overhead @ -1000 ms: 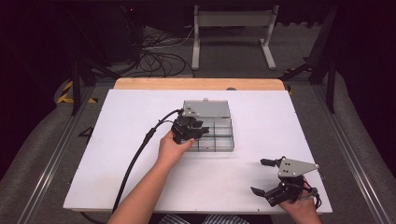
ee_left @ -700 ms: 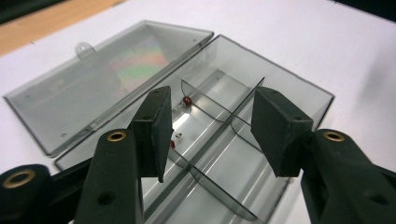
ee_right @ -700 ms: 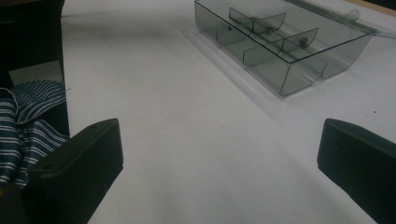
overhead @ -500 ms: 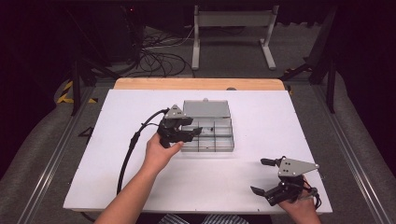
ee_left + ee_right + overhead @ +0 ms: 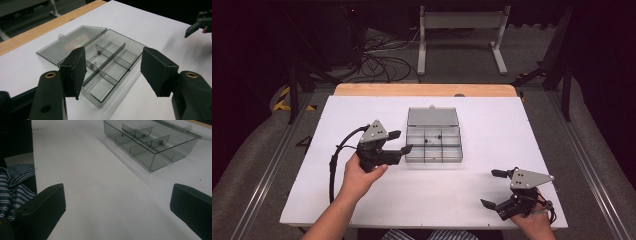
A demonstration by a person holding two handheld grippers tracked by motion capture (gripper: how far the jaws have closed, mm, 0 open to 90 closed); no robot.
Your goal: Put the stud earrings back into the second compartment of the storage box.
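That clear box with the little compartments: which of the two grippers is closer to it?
The left. The left gripper hangs just beside the box at its left edge, fingers open and empty. The right gripper sits farther off, near the table's front right corner, also open.

Left gripper (image 5: 398,142) has just been opening, empty; right gripper (image 5: 495,189) gapes wide.

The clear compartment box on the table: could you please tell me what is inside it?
The compartment box stands open, lid laid flat behind. A small dark red bead and a pale bead lie in the cells; the rest look empty. The left tongs' pad covers one corner.
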